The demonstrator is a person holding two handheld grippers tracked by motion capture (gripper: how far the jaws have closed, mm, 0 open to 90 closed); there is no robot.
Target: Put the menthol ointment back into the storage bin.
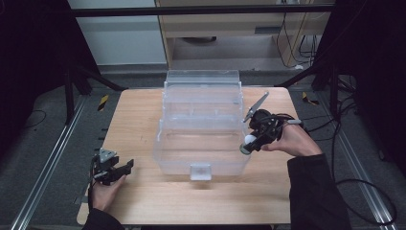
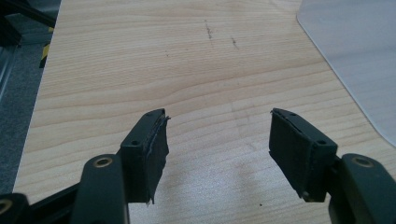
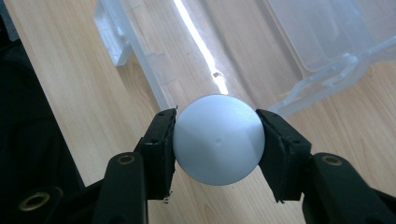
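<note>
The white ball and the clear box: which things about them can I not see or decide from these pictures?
- White ball: its sides are covered by the right gripper pads in the right gripper view; in the high view it is too small for detail.
- Clear box: in the high view, glare and transparent walls hide whether anything lies inside.
- Clear box in the left gripper view: the frame's right edge cuts it to one corner.
- Ball's height over the box: undecidable.

1. Left gripper [image 2: 218, 140]: two black jaws rise from the bottom edge, spread wide apart, with nothing between them.
2. Wooden table [image 2: 163, 60]: pale grain, a few small dark marks near the top.
3. Clear plastic container [image 2: 355, 51]: rounded corner at upper right, resting on the table.
</note>
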